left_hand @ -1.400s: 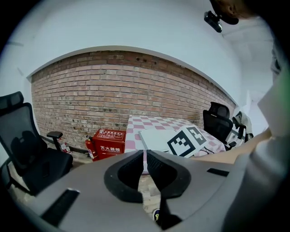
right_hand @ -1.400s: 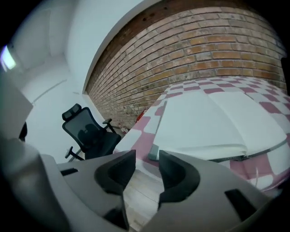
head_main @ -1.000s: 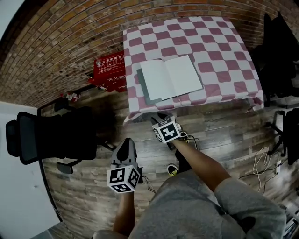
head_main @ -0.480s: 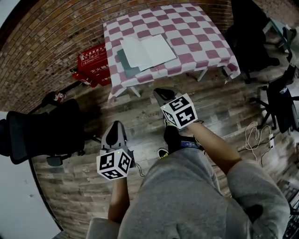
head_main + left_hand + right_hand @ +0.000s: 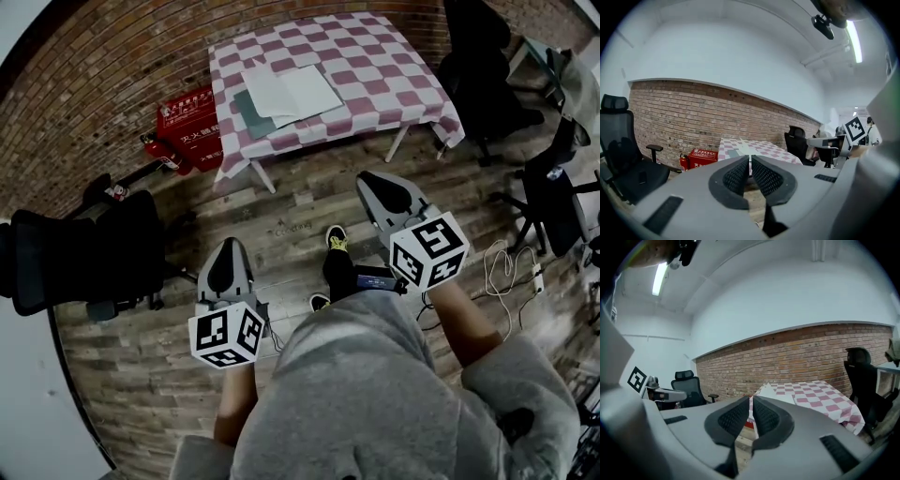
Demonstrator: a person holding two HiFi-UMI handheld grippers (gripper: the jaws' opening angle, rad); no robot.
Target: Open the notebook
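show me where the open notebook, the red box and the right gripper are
open notebook (image 5: pixel 291 92), head view, the fold between its two pages
red box (image 5: pixel 192 127), head view, middle of its printed face
right gripper (image 5: pixel 750 400), right gripper view, between its jaw tips, just closed further, nothing between them

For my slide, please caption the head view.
Notebook lies open on the table; left gripper shut, right gripper just closed, empty.

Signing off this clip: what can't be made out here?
Notebook pages, head view: too small to tell blank from written.
Notebook, left gripper view: mostly behind the left gripper and its closed jaws.
Red box print, head view: too small to read.
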